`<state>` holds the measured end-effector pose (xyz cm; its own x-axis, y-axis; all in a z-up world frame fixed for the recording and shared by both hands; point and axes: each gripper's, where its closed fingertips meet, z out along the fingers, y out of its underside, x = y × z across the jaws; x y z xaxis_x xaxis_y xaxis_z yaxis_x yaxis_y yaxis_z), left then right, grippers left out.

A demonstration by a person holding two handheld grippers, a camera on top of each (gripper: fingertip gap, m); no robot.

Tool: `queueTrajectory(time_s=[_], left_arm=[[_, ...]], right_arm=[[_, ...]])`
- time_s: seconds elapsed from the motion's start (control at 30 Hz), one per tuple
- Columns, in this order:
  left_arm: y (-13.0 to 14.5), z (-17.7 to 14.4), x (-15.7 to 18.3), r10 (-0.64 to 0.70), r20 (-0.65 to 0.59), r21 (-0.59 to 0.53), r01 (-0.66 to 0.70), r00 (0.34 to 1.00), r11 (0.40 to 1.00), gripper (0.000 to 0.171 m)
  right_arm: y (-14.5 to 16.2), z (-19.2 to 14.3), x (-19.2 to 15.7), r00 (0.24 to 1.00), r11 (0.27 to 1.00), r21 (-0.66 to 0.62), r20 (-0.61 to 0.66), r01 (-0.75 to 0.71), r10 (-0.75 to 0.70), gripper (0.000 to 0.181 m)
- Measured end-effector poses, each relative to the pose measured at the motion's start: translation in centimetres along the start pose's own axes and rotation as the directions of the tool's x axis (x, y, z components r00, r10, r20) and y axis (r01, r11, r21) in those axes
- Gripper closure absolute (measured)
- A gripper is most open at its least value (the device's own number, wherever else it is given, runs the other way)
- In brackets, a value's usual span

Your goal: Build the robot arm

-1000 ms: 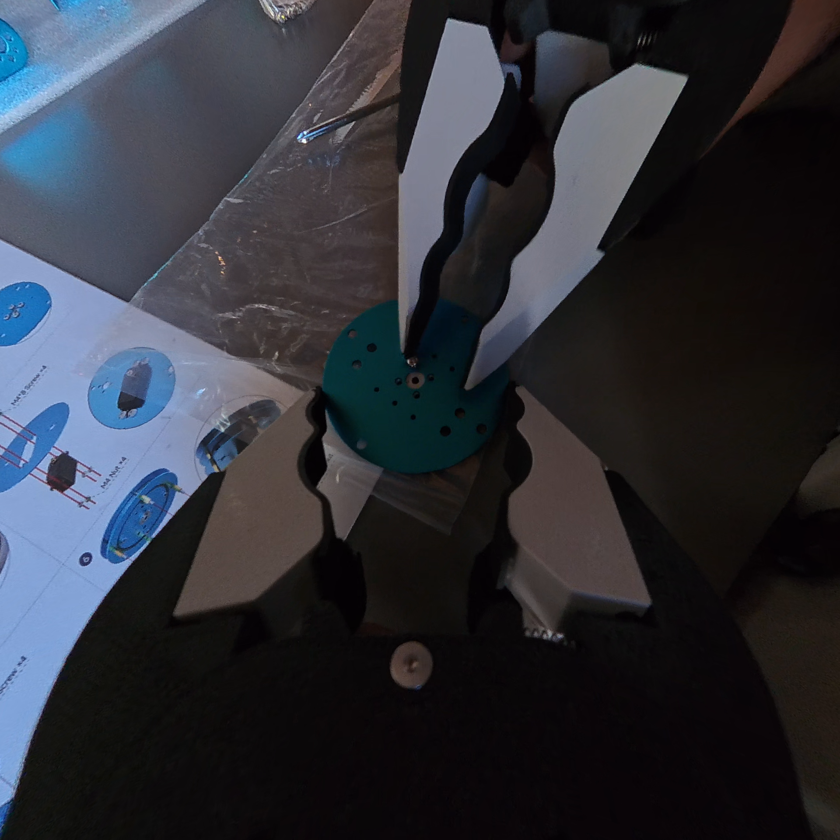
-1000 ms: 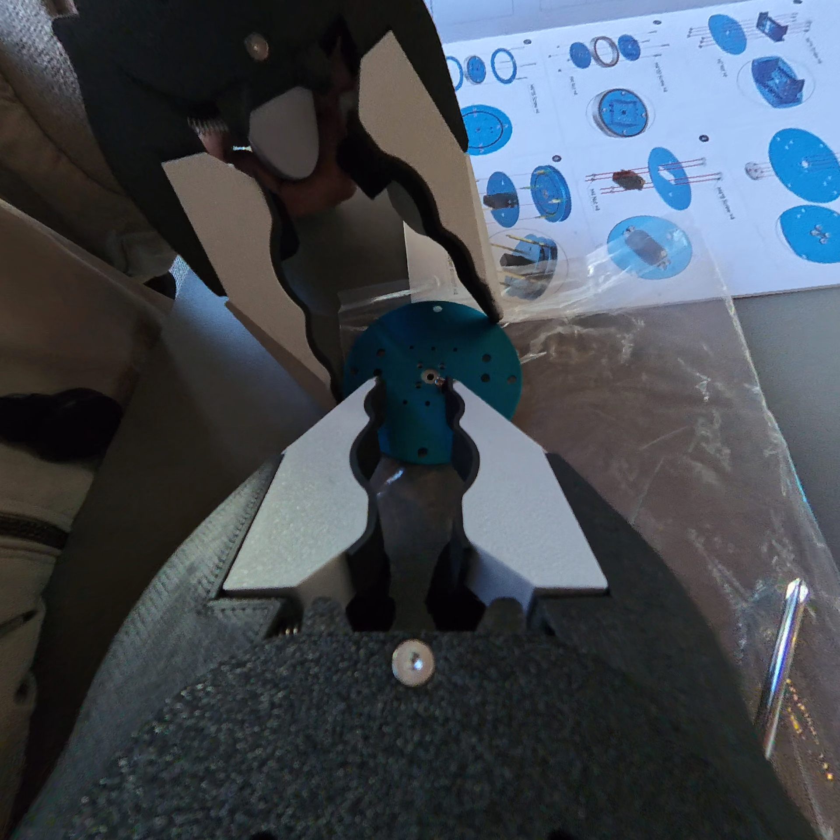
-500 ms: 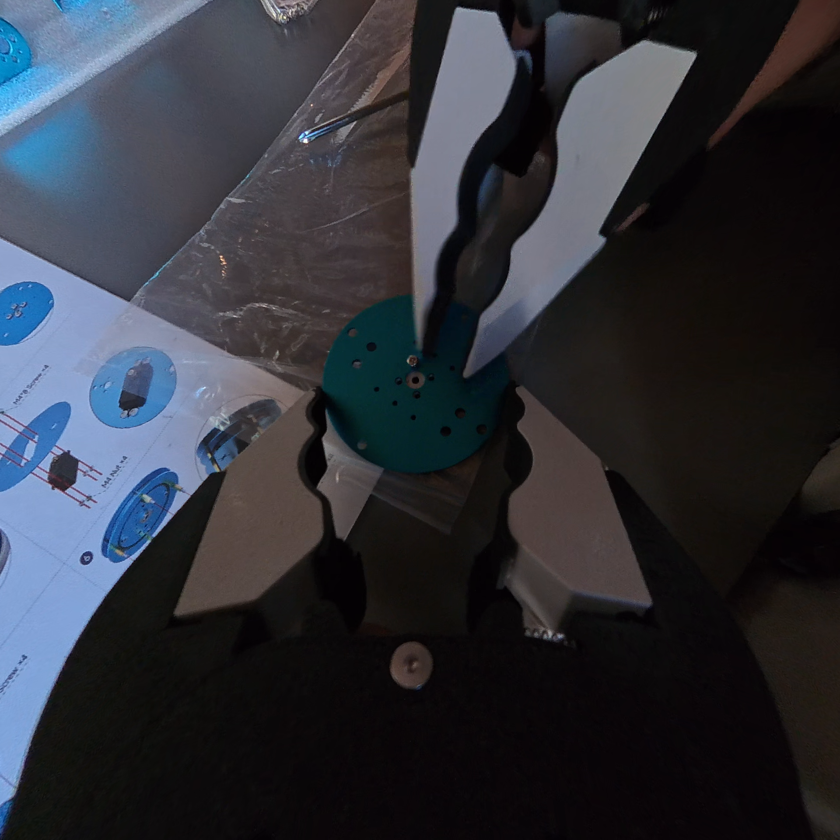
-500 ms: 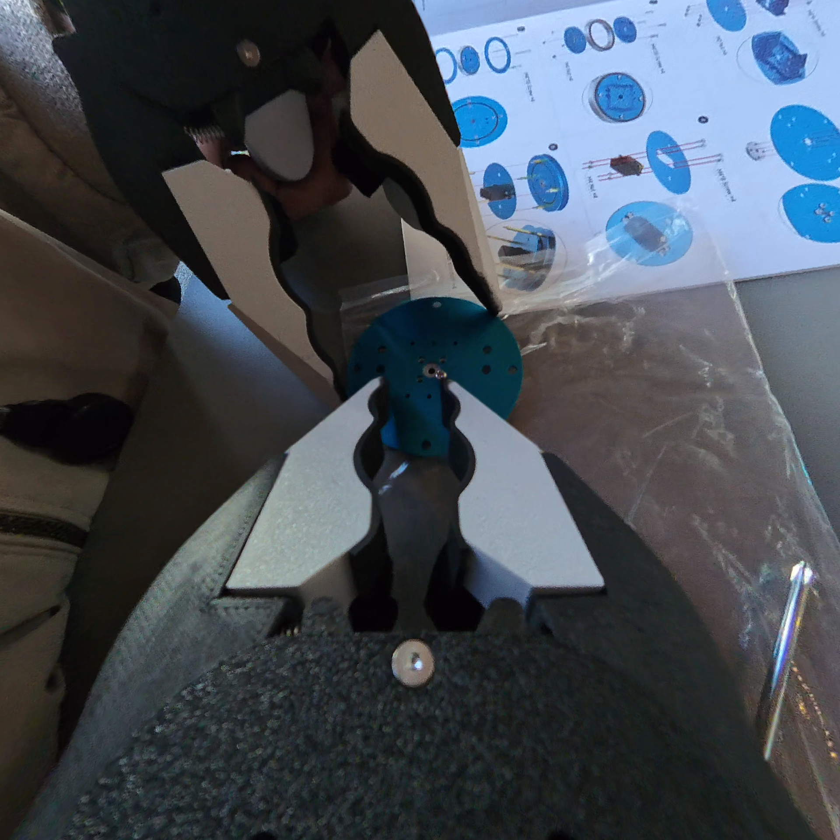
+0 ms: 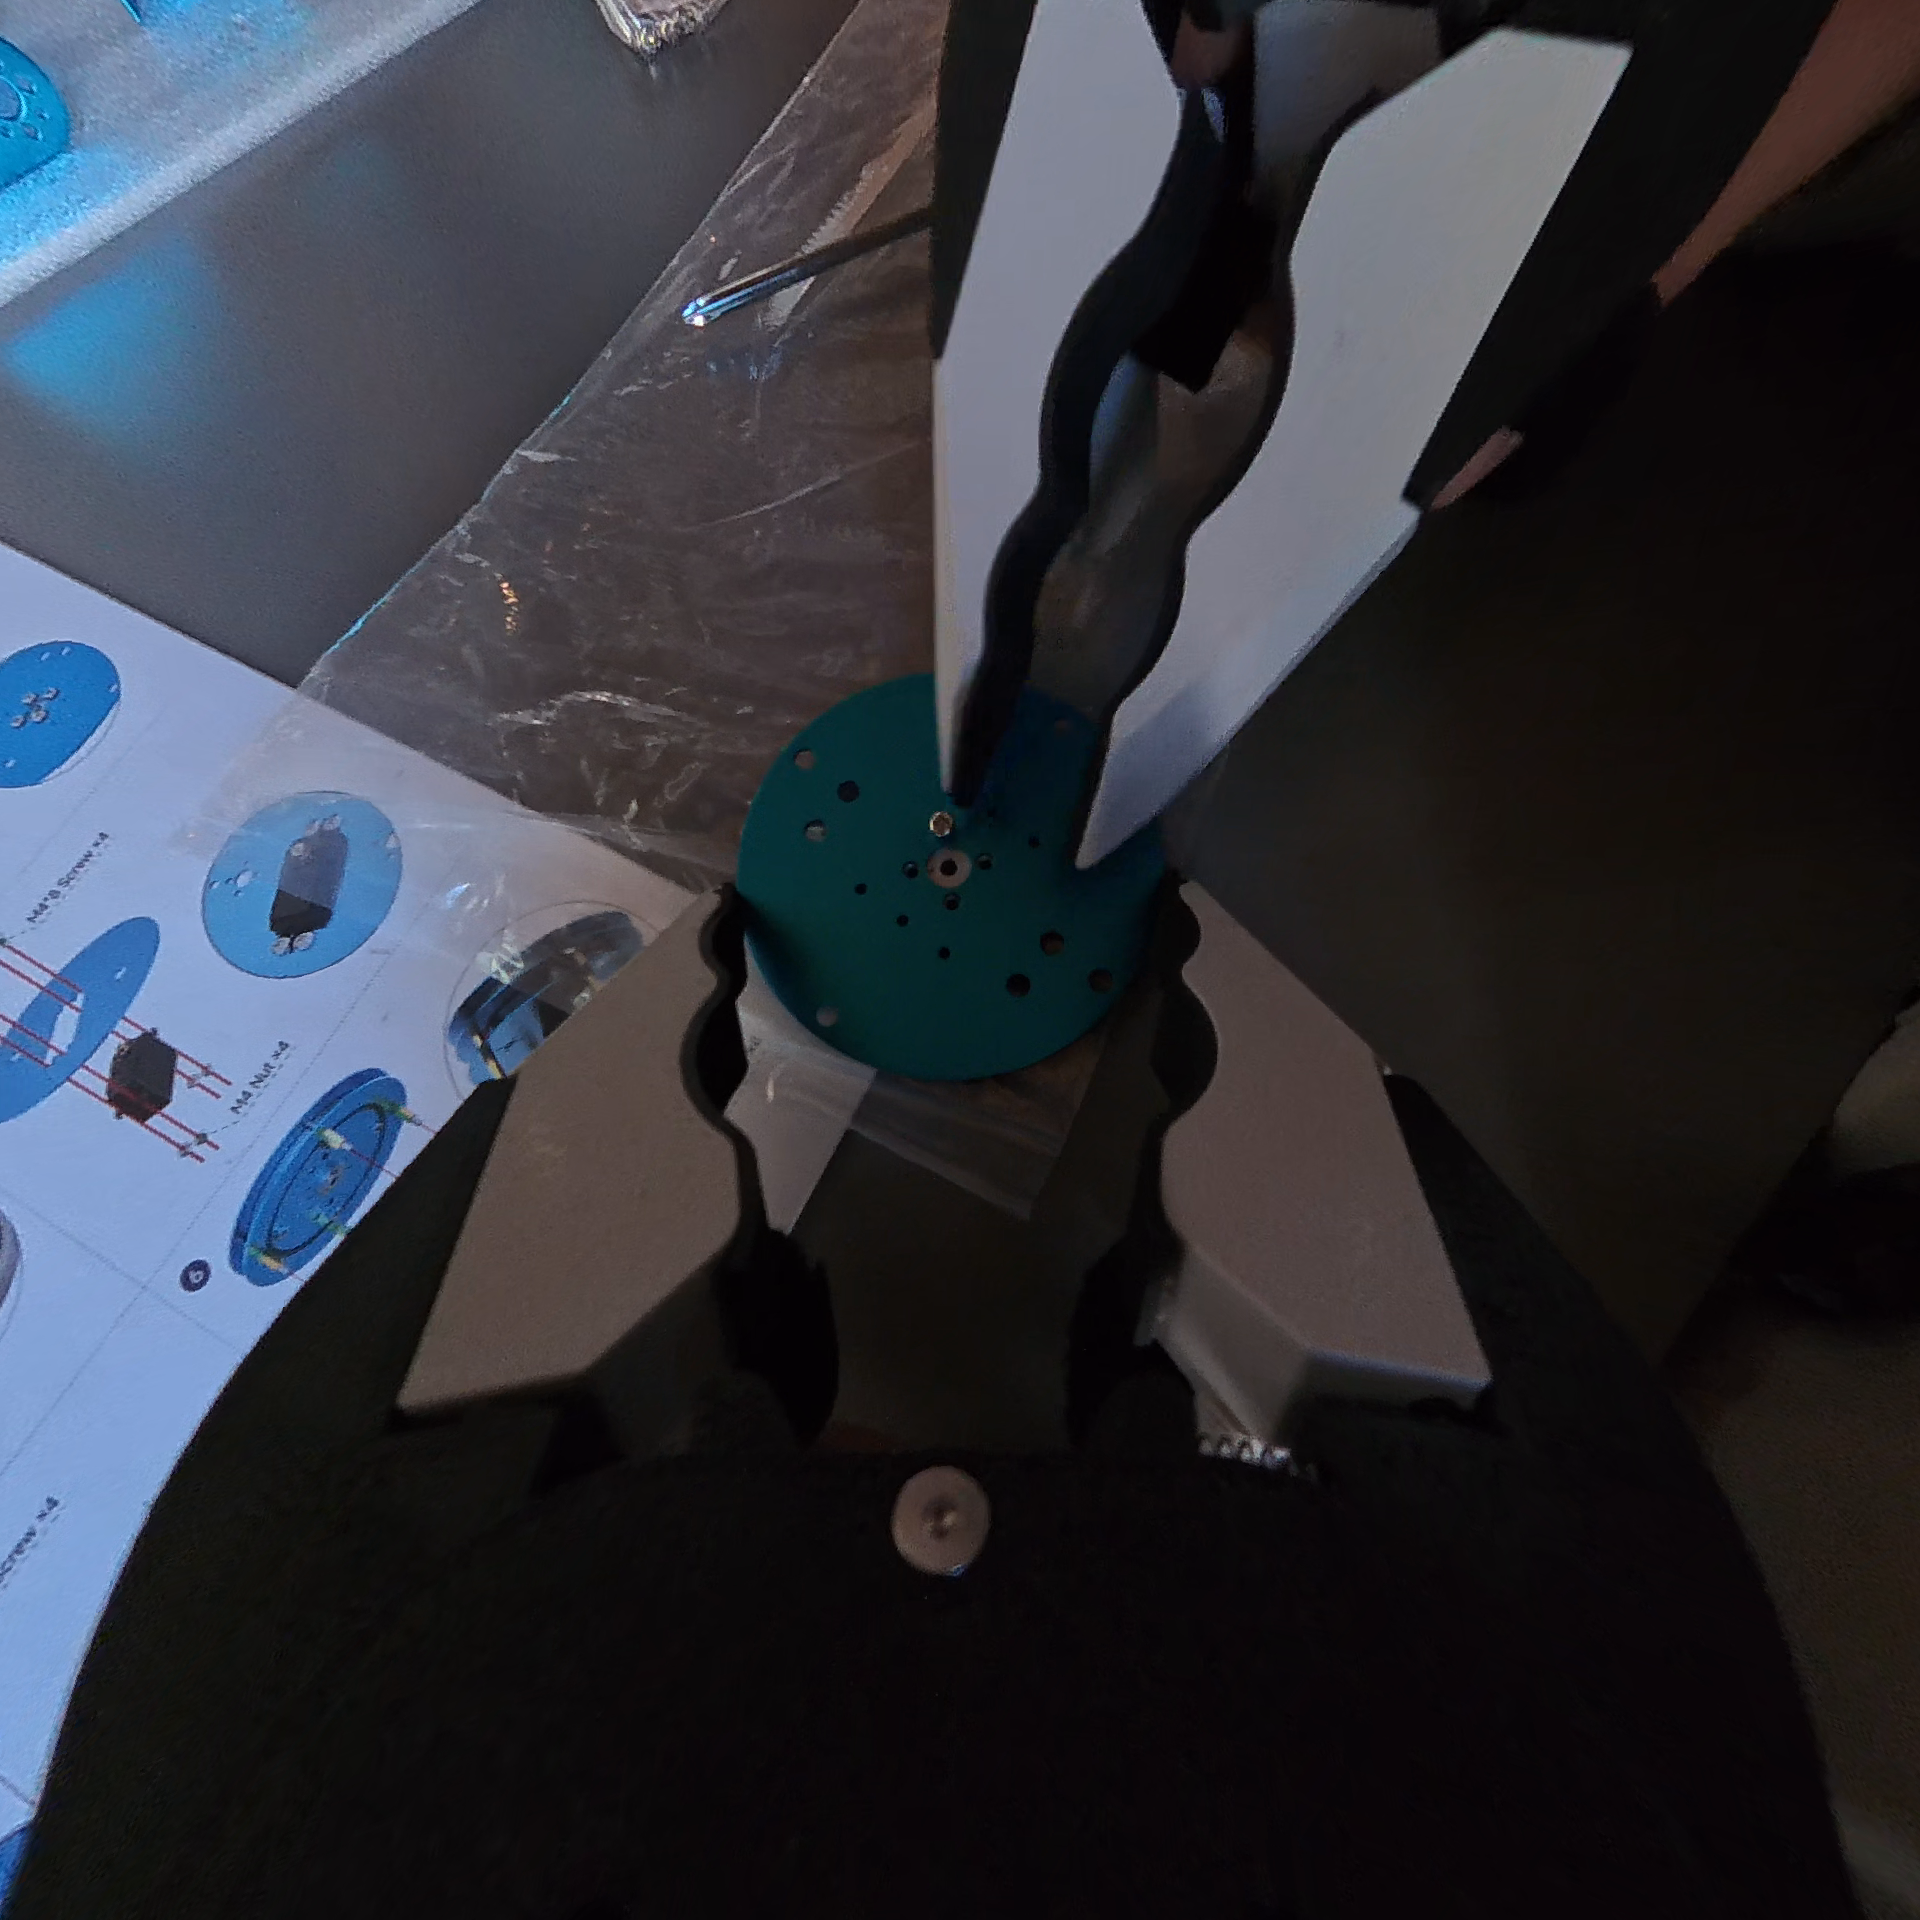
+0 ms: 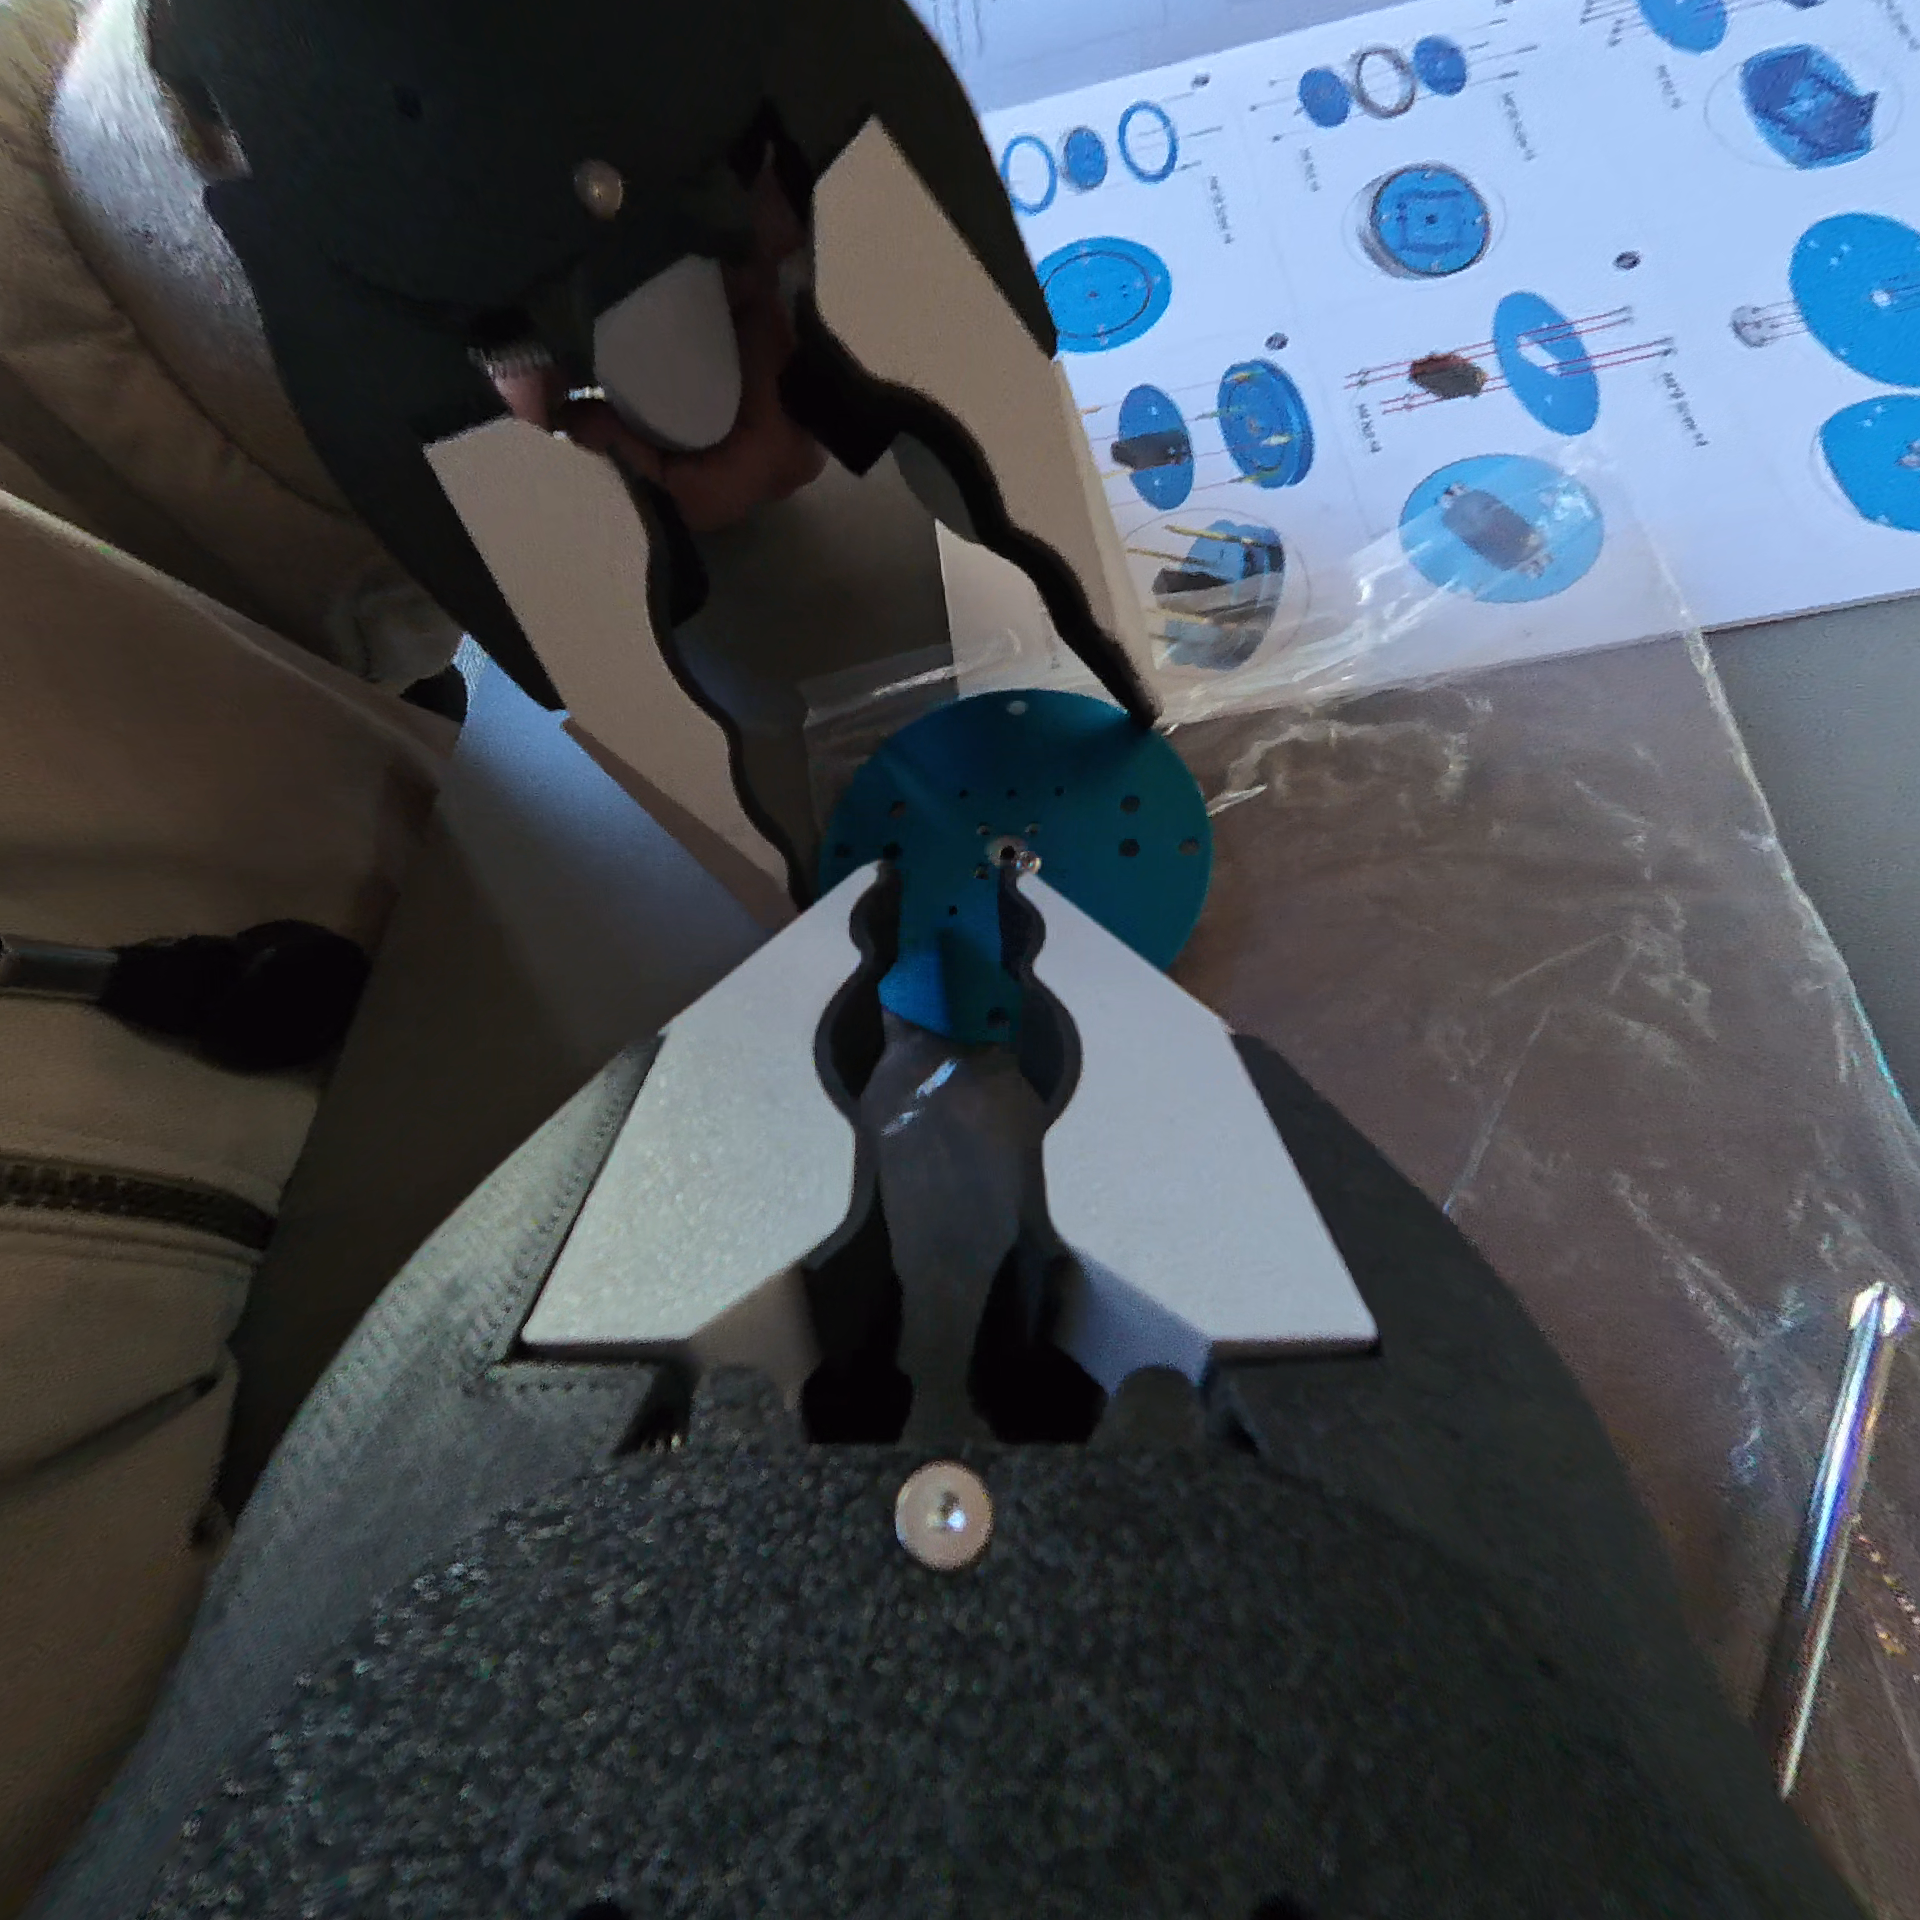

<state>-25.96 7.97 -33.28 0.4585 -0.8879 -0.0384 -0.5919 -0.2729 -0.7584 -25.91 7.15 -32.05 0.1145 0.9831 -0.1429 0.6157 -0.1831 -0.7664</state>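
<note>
A teal round disc (image 5: pixel 935 987) with several holes lies on a clear plastic bag (image 5: pixel 644 582). My left gripper (image 5: pixel 945 909) is shut on the disc, one fingertip on each side of its rim. It also shows in the right wrist view (image 6: pixel 971 805), gripping the disc (image 6: pixel 1122 831). A small silver screw (image 5: pixel 942 824) stands in the disc beside the centre hole. My right gripper (image 6: pixel 951 878) hangs over the disc's middle, jaws a narrow gap apart and empty. One of its fingertips is right next to the screw (image 6: pixel 1027 860).
A white instruction sheet (image 5: pixel 156 935) with blue diagrams lies beside the disc, partly under the bag (image 6: pixel 1507 935). A thin shiny metal rod (image 6: pixel 1839 1538) lies on the bag, also in the left wrist view (image 5: pixel 800 275). A person's beige clothing (image 6: pixel 135 1039) is close on the left. Less than 4 cm separates the two grippers' tips.
My right gripper's jaws have drawn a little closer together over the disc's centre, and it has shifted slightly. The left gripper and the disc have stayed still.
</note>
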Motion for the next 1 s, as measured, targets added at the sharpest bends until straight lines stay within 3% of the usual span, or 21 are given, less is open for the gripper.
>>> queueTrajectory(time_s=[0.1, 0.23, 0.37, 0.5, 0.6, 0.77, 0.93, 1.0], left_arm=[[-0.01, 0.0, 0.0, 0.004, 0.003, 0.0, -0.004, 1.0, 1.0, 0.092], [0.0, 0.01, 0.06, 0.005, 0.0, 0.0, -0.005, 1.0, 1.0, 0.091], [-0.01, 0.01, 0.09, 0.002, -0.005, 0.0, -0.002, 1.0, 1.0, 0.092], [-0.01, 0.02, 0.08, 0.005, -0.003, 0.0, -0.005, 1.0, 1.0, 0.091], [-0.02, 0.02, 0.08, 0.004, -0.004, 0.001, -0.004, 1.0, 1.0, 0.092], [-0.01, 0.02, 0.1, 0.0, -0.008, 0.0, 0.0, 1.0, 1.0, 0.091], [-0.02, 0.03, 0.11, 0.005, -0.004, -0.001, -0.005, 1.0, 1.0, 0.091], [-0.03, 0.03, 0.1, 0.003, -0.006, 0.0, -0.003, 1.0, 1.0, 0.092]], right_arm=[[-0.42, 0.31, 0.33, 0.998, 0.999, 0.025, -0.031, 0.047, -0.047, 0.15], [0.07, 0.74, 0.06, 0.999, 0.999, 0.004, -0.026, 0.043, -0.043, 0.148], [0.49, 0.05, -0.12, 1.0, 0.999, -0.033, 0.0, 0.008, -0.008, 0.167], [-0.25, 0.31, 0.23, 0.999, 0.999, 0.011, -0.029, 0.034, -0.034, 0.151], [0.15, 0.8, 0.08, 0.998, 0.999, -0.012, -0.027, 0.051, -0.051, 0.148], [0.43, -0.03, -0.12, 1.0, 0.999, -0.035, 0.003, -0.018, 0.018, 0.166], [-0.36, 0.42, 0.05, 0.999, 0.999, 0.013, -0.023, 0.031, -0.031, 0.147], [0.14, 0.75, 0.03, 0.999, 0.999, -0.009, -0.025, 0.033, -0.034, 0.148]])
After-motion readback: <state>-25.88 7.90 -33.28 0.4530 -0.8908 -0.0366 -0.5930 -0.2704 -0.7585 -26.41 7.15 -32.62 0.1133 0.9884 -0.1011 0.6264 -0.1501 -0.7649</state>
